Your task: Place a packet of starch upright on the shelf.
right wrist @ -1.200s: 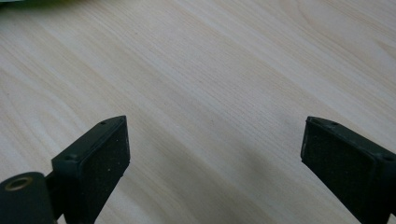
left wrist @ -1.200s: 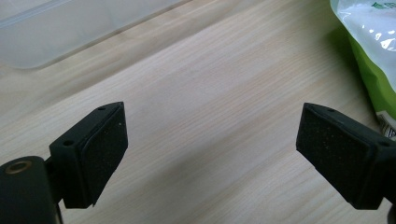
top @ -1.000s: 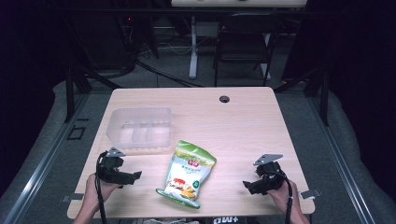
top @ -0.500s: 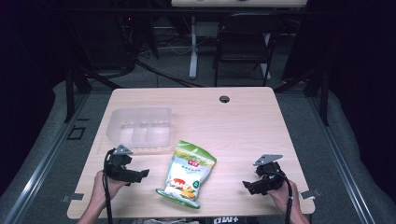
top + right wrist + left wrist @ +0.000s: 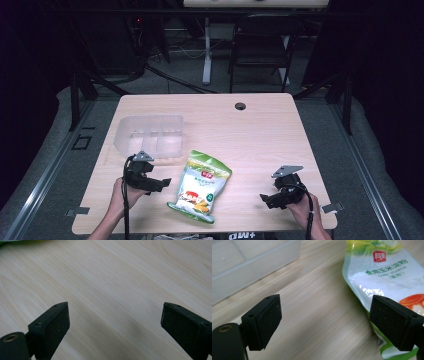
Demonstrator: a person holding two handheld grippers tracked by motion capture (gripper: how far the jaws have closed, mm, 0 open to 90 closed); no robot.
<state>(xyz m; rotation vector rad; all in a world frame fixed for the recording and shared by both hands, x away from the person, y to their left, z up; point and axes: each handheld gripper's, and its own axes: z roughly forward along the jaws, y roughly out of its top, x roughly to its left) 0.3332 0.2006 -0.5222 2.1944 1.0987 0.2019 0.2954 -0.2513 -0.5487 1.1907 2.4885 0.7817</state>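
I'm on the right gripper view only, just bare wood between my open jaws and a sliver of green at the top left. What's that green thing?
Observer: It's the edge of a green and white pouch lying flat near the table's front edge, between the two grippers.
Operator: Is the other gripper holding it?
Observer: No. The left gripper is open over bare wood, and in its own view one jaw overlaps the pouch's edge; whether it touches I cannot tell.
Operator: Anything else on the table?
Observer: A clear plastic container sits beyond the left gripper, apart from the pouch.
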